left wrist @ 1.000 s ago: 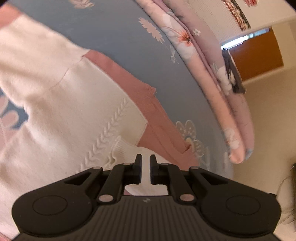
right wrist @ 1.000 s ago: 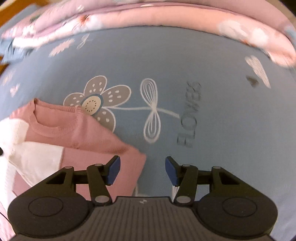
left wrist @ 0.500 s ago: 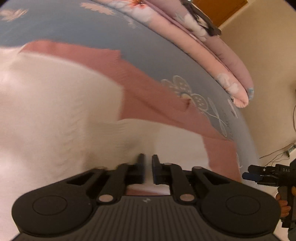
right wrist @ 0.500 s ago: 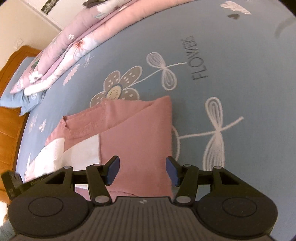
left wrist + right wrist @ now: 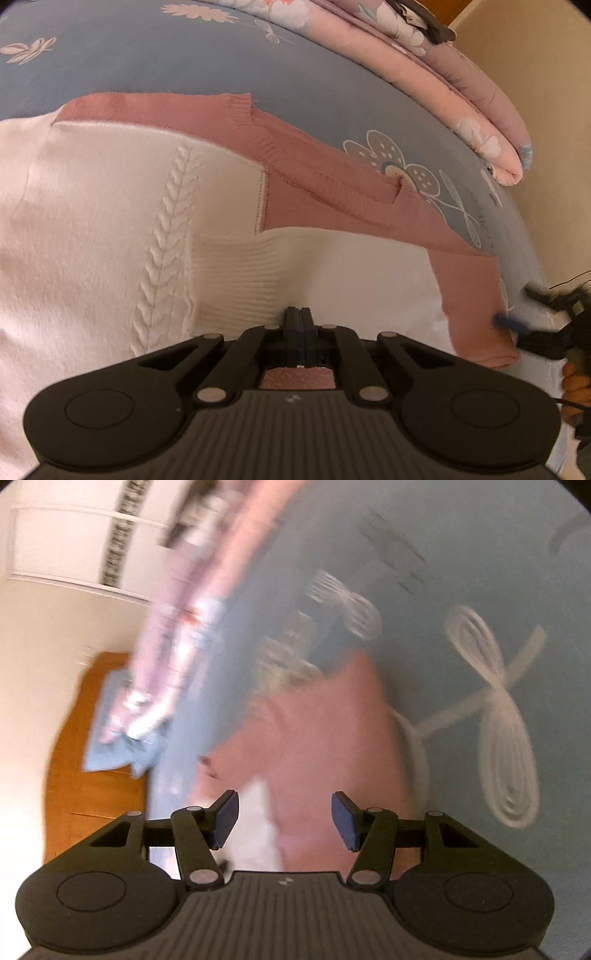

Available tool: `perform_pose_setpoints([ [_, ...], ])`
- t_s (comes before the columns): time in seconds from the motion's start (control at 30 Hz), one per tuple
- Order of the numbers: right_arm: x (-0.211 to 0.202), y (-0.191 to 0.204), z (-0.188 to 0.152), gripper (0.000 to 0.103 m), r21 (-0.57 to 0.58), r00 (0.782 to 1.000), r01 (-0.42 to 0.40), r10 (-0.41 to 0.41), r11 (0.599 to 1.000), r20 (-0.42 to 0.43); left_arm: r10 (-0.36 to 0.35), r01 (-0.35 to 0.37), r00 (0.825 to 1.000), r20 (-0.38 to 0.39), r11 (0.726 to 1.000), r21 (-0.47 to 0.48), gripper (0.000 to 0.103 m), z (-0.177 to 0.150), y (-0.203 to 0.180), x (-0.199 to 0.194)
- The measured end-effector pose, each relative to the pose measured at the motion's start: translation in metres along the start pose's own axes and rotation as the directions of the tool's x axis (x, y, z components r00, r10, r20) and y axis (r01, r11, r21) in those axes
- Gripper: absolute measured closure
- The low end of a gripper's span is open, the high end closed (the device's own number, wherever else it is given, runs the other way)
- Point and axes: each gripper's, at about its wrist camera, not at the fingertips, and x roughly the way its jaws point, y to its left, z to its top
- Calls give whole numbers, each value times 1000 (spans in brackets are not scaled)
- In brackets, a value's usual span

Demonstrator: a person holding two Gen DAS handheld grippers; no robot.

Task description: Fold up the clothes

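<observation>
A pink and white knit sweater lies flat on the blue bed sheet. Its white sleeve is laid across the chest, with the ribbed cuff just left of my left gripper. That gripper is shut on the sleeve, and creases run out from its tips. At the right edge of the left wrist view my right gripper hangs by the sweater's pink side, with a hand behind it. The right wrist view is blurred; there the right gripper is open above the pink fabric, touching nothing.
A folded pink floral quilt lies along the far side of the bed. The bed's edge and a cream wall are at the right. The right wrist view shows a wooden headboard and a blue pillow at the left.
My left gripper has dragged the white sleeve across the sweater's front and rolled. The right gripper has sunk toward the pink side of the sweater and rolled, its jaws still apart.
</observation>
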Motion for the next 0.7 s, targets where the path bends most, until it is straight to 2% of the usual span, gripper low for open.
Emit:
perform_pose_setpoints([
  [0.03,3,-8,-1,54,-1,1000,26,-26,1000,-14,-5,5,1000,-1,1000,-10,97,0,1,1],
  [0.07,0,-14,-2,56,9,1000,11,-10,1000,-9,-9,9,1000,-1,1000,-26,97,0,3,1],
  [0.13,-6,-18,-2,56,32,1000,0,0,1000,0,-11,11,1000,-3,999,-53,97,1,3,1],
  [0.2,-16,-8,-3,50,4,1000,17,-17,1000,19,3,-4,1000,-13,998,-61,94,5,-5,-2],
  [0.23,-19,0,-5,43,-21,1000,2,-2,1000,20,-4,4,1000,-15,998,-58,85,8,-12,-3],
  [0.27,-22,7,-7,43,-46,1000,-14,15,999,21,-12,11,1000,-8,999,-47,60,10,-22,-3],
  [0.3,-22,13,-10,43,-62,999,-41,42,997,11,-32,32,999,15,999,-26,48,12,-33,-5],
  [0.37,-16,23,-16,43,-119,998,-59,58,991,-18,-89,88,995,42,996,21,48,17,-56,-7],
  [0.47,1,19,-26,44,-158,998,9,-20,987,-66,-196,192,980,31,977,96,48,30,-95,4],
  [0.53,3,13,-32,50,-177,997,31,-42,984,-62,-278,273,961,7,950,154,48,38,-125,20],
  [0.63,1,19,-33,49,-208,998,38,-47,977,-42,-362,363,931,-53,897,251,47,47,-172,53],
  [0.7,-3,25,-35,49,-223,999,36,-42,974,-21,-397,407,913,-95,869,283,47,48,-193,76],
])
